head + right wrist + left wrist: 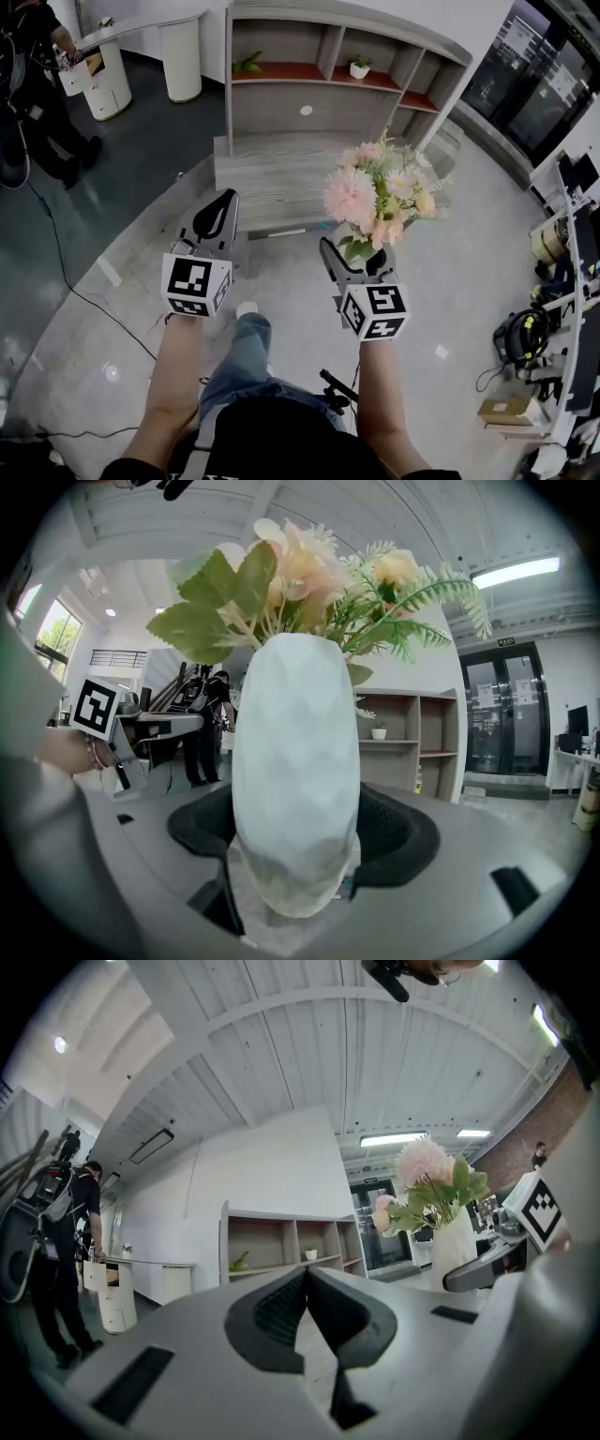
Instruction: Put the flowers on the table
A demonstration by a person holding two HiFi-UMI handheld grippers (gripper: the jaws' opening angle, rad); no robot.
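Pink, peach and cream flowers (380,192) with green fern leaves stand upright in a white faceted vase (295,789), gripped above the floor between the right gripper's (356,255) jaws.

Head cam looks steeply down on left gripper (227,197), right gripper (356,255); gripper cams face forward along jaws; all share shelf unit (281,105), flowers (380,192).

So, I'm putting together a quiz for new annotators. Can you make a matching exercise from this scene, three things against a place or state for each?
Things:
1. white vase
2. left claw
3. small potted plant

Places or states:
A. standing on the red shelf
B. shut, with nothing in it
C. gripped by the right claw

Pairs: 1-C; 2-B; 3-A
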